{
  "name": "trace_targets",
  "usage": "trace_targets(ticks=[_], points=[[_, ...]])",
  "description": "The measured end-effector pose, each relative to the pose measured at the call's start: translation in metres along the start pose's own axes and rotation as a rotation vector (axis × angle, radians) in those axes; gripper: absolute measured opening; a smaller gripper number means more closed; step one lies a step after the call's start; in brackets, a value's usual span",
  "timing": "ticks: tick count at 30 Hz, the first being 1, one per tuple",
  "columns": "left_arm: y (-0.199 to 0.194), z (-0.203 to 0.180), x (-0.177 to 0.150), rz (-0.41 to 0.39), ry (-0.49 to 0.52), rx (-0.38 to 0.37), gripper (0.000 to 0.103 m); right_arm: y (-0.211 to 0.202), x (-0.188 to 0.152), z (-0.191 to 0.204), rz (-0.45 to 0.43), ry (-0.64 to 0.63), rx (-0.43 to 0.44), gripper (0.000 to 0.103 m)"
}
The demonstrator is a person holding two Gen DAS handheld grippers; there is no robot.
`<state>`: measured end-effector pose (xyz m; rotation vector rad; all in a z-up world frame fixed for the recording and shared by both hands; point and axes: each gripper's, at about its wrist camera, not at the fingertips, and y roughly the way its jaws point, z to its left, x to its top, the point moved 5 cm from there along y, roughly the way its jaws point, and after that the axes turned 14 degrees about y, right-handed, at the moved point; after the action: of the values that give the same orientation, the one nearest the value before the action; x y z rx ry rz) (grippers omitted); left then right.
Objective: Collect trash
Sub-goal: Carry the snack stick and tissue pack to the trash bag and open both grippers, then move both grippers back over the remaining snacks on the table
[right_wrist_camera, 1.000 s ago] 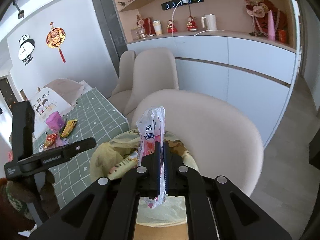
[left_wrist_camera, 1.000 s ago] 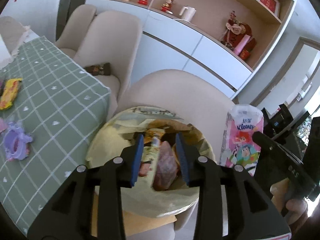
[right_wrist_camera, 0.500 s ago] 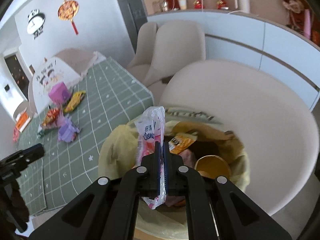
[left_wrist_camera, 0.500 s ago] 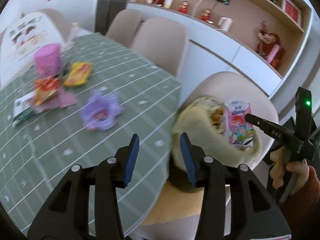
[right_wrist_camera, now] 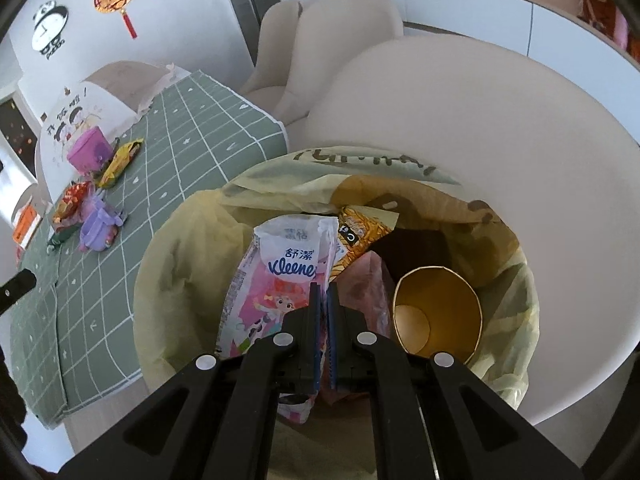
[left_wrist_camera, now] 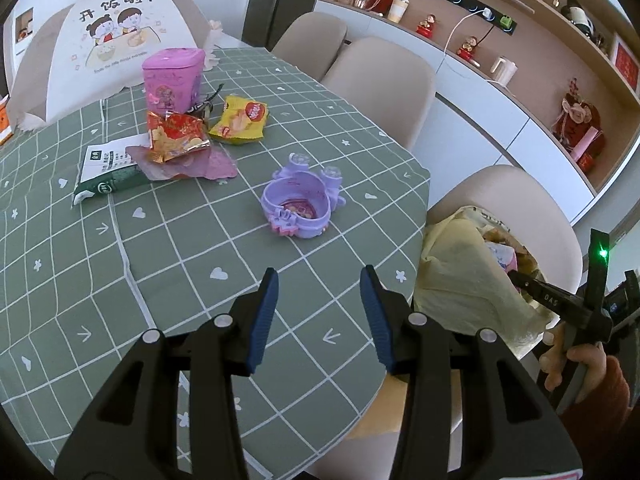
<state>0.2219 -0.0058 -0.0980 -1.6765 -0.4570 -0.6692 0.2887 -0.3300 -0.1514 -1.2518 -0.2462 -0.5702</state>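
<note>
My right gripper (right_wrist_camera: 323, 292) is shut on a pink and white Kleenex tissue pack (right_wrist_camera: 276, 280) and holds it inside the mouth of the yellow trash bag (right_wrist_camera: 180, 248) on a beige chair. The bag holds a paper cup (right_wrist_camera: 436, 316) and wrappers. My left gripper (left_wrist_camera: 318, 292) is open and empty above the green checked table (left_wrist_camera: 160, 272). On the table lie a purple toy tray (left_wrist_camera: 298, 204), a yellow snack packet (left_wrist_camera: 242, 120), a red wrapper (left_wrist_camera: 176, 138), a green and white packet (left_wrist_camera: 108, 168) and a pink tin (left_wrist_camera: 172, 80).
The trash bag (left_wrist_camera: 464, 276) sits on the beige chair (left_wrist_camera: 516, 196) at the table's right edge. Two more beige chairs (left_wrist_camera: 380, 84) stand behind the table. A white food cover (left_wrist_camera: 116, 40) stands at the back left. A cabinet (left_wrist_camera: 500, 136) runs along the wall.
My left gripper swung from over the bag back over the table, still open. My right gripper lowered the tissue pack down into the bag's mouth.
</note>
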Motion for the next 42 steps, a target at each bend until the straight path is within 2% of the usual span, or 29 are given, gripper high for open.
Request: trace_targets(ticks=[3,5,7,10,14,17,22,25,28,32,35,42], points=[[-0.001,0.002,0.001,0.001,-0.006,-0.005,0.041,-0.006,0.001,-0.002,0.005,0.023,0.024,0.013],[-0.001,0.001,0.004,-0.005,-0.013,-0.006,0.041,-0.015,0.004,-0.003,0.004,0.045,0.047,0.04],[-0.003,0.002,0.009,-0.015,-0.017,-0.008,0.041,-0.025,0.007,-0.001,-0.021,0.037,0.041,0.05],[-0.005,0.005,0.016,-0.034,-0.019,-0.005,0.041,-0.045,0.015,0.003,-0.065,0.012,0.027,0.05],[-0.008,0.015,0.028,-0.064,-0.024,0.01,0.042,-0.079,0.028,0.016,-0.124,-0.002,0.096,0.051],[-0.009,0.028,0.037,-0.082,-0.043,0.028,0.042,-0.103,0.04,0.043,-0.181,-0.056,0.146,0.051],[-0.019,0.064,0.049,-0.128,-0.081,0.095,0.042,-0.116,0.054,0.097,-0.238,-0.125,0.252,0.051],[-0.028,0.09,0.05,-0.15,-0.101,0.154,0.042,-0.107,0.061,0.133,-0.232,-0.175,0.303,0.051],[-0.037,0.123,0.044,-0.162,-0.144,0.21,0.043,-0.085,0.061,0.172,-0.171,-0.226,0.37,0.051],[-0.044,0.162,0.034,-0.155,-0.2,0.252,0.046,-0.054,0.054,0.219,-0.135,-0.284,0.407,0.051],[-0.042,0.184,0.033,-0.133,-0.194,0.279,0.046,-0.03,0.05,0.247,-0.102,-0.298,0.416,0.051],[-0.023,0.204,0.044,-0.114,-0.165,0.251,0.046,0.022,0.039,0.288,-0.042,-0.351,0.362,0.051]])
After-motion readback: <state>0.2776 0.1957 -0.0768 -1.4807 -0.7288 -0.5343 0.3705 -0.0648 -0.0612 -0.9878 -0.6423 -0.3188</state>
